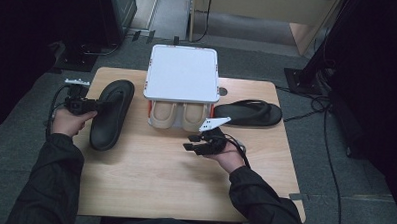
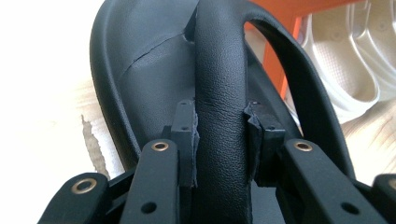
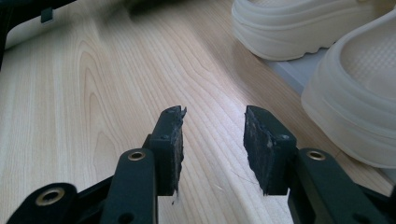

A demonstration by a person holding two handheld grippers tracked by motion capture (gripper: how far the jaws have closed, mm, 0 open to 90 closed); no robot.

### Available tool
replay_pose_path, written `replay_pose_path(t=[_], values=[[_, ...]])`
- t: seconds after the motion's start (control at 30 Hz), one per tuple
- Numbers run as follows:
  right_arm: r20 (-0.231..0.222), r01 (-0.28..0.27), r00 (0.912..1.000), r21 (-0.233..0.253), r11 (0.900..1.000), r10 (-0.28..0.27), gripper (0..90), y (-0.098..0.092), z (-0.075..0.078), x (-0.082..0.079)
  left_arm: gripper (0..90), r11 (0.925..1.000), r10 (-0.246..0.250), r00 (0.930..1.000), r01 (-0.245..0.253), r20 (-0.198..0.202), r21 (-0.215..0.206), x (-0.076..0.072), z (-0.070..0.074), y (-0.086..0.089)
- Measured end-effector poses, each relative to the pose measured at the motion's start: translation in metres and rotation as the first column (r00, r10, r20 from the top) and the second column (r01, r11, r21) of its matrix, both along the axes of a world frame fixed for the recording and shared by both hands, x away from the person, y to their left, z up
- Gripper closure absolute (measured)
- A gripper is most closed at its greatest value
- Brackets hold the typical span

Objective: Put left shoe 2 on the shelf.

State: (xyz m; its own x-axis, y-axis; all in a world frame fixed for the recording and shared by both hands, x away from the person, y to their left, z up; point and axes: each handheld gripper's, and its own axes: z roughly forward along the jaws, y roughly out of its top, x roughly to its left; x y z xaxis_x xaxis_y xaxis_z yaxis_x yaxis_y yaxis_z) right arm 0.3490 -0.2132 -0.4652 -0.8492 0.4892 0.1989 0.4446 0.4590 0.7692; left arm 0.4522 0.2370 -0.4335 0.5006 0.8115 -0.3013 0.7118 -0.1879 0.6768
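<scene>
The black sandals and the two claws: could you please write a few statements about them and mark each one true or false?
1. The left claw is shut on a strap of the left black sandal. True.
2. The right claw grips a cream shoe. False: it is open over bare table.
3. The cream shoes sit under the white tray. True.
4. Both black sandals lie side by side. False: the other black sandal lies on the tray's far side.

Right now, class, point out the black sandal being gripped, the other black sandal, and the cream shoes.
Gripped black sandal (image 2: 219,70), left gripper view, strap.
Other black sandal (image 1: 247,113), high view, strap.
Cream shoes (image 1: 180,115), high view, toes.
</scene>
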Motion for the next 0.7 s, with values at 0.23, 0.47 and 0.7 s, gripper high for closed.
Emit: replay_pose_path(t=[0.23, 0.47, 0.7], values=[[0.022, 0.021, 0.9995, 0.008, 1.000, -0.021, 54.2, -0.002, 0.001, 0.001, 68.5, 0.9998, 0.015, 0.9998, -0.015, -0.014, 0.015, 0.011, 0.018, -0.004], [0.018, 0.033, 0.9993, 0.015, 0.999, -0.033, 54.7, -0.004, 0.002, 0.001, 68.5, 0.9992, 0.015, 0.9999, -0.015, 0.000, 0.037, 0.022, 0.043, -0.010], [0.026, 0.034, 0.9991, 0.016, 0.999, -0.035, 54.6, -0.005, 0.002, 0.002, 68.5, 0.9985, 0.048, 0.9988, -0.048, -0.004, 0.027, 0.032, 0.064, -0.013]])
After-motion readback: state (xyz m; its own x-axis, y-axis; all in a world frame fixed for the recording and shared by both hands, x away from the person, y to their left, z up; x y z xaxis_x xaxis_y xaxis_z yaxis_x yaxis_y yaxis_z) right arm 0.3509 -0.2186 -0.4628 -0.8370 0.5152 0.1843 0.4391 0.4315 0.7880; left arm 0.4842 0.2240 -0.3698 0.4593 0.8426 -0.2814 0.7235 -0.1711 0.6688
